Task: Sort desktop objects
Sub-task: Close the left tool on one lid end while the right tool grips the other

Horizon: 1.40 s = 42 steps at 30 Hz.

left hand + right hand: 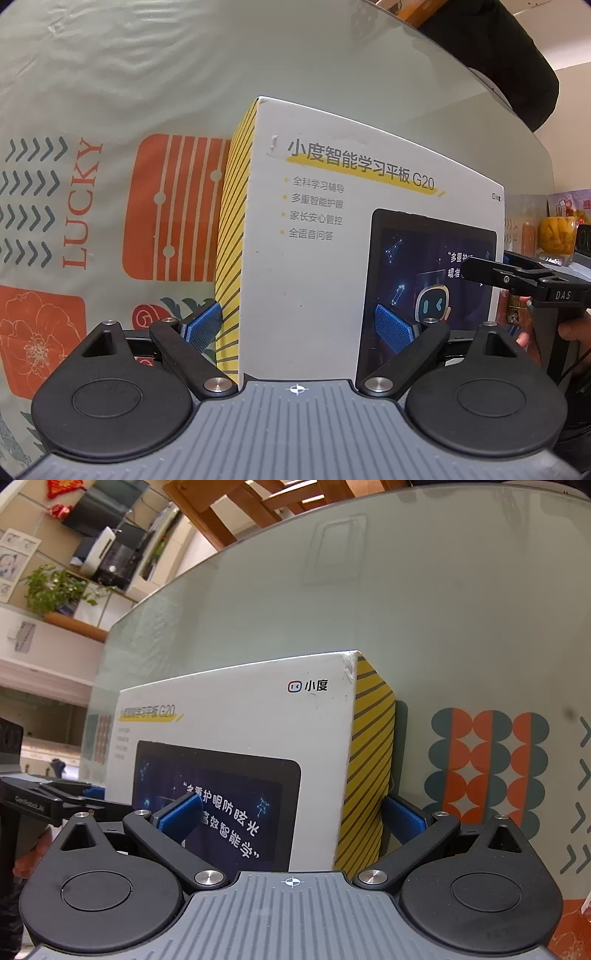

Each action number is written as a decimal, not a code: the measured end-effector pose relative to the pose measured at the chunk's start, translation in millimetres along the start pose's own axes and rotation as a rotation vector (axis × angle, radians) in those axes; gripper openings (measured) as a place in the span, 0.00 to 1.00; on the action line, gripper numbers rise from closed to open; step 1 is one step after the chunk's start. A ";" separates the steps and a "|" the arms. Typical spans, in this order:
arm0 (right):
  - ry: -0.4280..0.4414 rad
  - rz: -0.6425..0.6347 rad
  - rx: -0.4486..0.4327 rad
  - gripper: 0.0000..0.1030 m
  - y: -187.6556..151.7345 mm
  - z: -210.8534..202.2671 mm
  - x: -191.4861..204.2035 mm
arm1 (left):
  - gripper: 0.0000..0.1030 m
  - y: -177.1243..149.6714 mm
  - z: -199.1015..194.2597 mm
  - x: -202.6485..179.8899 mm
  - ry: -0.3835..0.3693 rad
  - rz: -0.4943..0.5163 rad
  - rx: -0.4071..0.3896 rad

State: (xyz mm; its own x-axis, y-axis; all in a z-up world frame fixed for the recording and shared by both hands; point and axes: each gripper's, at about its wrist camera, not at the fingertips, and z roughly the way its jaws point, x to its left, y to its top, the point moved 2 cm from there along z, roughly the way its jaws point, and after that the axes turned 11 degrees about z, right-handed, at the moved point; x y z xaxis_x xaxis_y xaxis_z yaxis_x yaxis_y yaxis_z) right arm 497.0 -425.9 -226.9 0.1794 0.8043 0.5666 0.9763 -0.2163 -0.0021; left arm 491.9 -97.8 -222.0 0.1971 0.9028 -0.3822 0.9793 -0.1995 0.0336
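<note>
While the white tablet box (317, 236) stands on edge on the glass-topped surface (258, 55), both tools have it between their fingers. From the left wrist view, the left tool (299, 328) straddles the box's near left corner: 1 blue pad (201, 325) sits against the yellow striped side, the other lies over the printed tablet picture on the white face, jaws at a medium spread; whether the pads actually press the cardboard I cannot tell. Seen from the right wrist view, the right tool (291, 821) does the same at the box's right corner, 1 pad (404, 821) beside the yellow striped side and 1 over the dark screen picture, and again a firm grip is not certain. Under the glass lies a patterned cloth (81, 203) with orange blocks and the word LUCKY. At far right in the left view, a hand (569, 328) holds the right tool's black handle, with a jar of yellow fruit (557, 236) beyond.
</note>
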 end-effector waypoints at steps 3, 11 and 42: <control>0.005 -0.006 0.003 1.00 0.6 -2.2 -1.6 | 1.00 -2.5 0.3 -0.7 -0.001 0.003 -0.006; 0.018 -0.022 0.012 1.00 2.1 -8.2 -6.0 | 1.00 1.5 2.2 4.1 -0.028 -0.012 0.048; -0.205 -0.087 -0.127 1.00 -25.3 -10.7 52.0 | 1.00 -8.1 -34.1 -36.6 0.183 0.079 -0.067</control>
State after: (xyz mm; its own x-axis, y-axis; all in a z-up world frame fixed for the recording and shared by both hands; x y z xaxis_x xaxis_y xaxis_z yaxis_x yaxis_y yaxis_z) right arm 480.4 -384.6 -188.6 0.1282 0.9156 0.3812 0.9686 -0.1981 0.1500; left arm 478.3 -116.2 -176.8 0.2728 0.9407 -0.2016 0.9600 -0.2524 0.1211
